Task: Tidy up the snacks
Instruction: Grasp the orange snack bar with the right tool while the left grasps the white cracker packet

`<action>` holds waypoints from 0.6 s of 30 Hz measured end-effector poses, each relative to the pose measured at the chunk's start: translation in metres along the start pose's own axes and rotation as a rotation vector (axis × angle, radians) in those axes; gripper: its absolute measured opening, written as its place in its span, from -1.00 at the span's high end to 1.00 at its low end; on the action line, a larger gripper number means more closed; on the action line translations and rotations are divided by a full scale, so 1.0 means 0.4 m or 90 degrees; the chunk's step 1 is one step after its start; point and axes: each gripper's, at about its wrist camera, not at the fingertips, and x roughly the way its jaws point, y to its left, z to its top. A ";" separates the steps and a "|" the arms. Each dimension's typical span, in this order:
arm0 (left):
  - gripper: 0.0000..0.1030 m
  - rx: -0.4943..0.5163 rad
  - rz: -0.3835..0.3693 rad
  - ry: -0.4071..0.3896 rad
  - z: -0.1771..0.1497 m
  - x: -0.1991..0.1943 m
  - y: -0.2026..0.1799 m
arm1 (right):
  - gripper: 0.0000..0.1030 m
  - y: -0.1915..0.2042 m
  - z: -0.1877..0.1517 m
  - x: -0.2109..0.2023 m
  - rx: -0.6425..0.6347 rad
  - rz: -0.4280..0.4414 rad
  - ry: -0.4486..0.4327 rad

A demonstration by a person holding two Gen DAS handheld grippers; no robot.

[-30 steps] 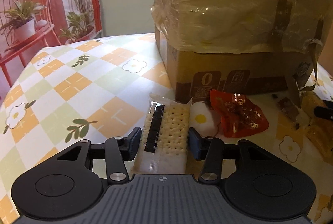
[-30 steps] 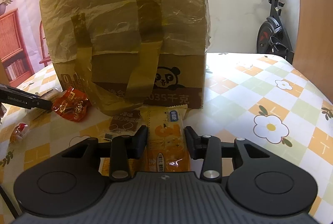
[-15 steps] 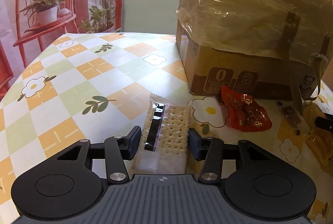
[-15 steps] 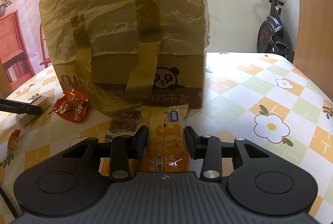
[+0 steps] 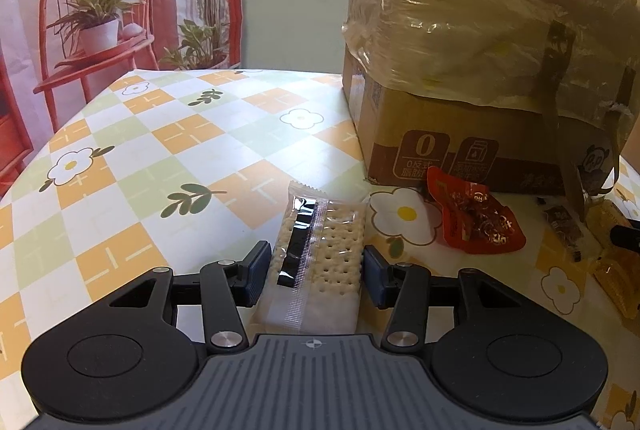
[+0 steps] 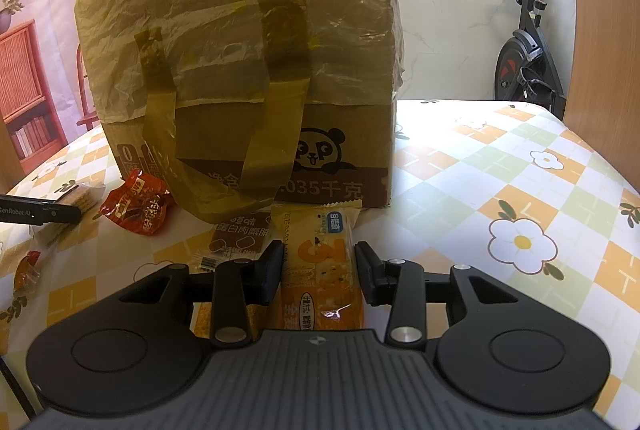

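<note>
Both hands loaded: left gripper (image 5: 316, 270) clamped on crackers (image 5: 320, 262), right gripper (image 6: 319, 270) on bar (image 6: 322, 270). Next, probably: carrying each toward box (image 6: 280, 70).

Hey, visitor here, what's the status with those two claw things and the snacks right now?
Left gripper shut on cracker pack. Right gripper shut on orange snack bar. Wrapped cardboard box directly ahead; red packet loose on the table.

A checked tablecloth (image 5: 168, 150) with white flowers and green leaves covered the table. Behind it hung a backdrop picturing a red chair (image 5: 96, 30) bearing a potted plant (image 5: 98, 18). In the right wrist view an exercise bike (image 6: 524, 42) stood by the pale wall, beside a wooden panel (image 6: 608, 30).
</note>
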 end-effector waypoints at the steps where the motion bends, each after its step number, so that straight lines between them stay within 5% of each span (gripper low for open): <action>1: -0.01 0.001 0.001 -0.001 -0.001 0.000 0.000 | 0.20 0.001 0.000 0.000 0.000 0.000 0.000; 18: -0.01 0.003 0.002 -0.008 -0.005 -0.004 0.004 | 0.20 0.001 -0.001 -0.003 0.003 -0.002 -0.002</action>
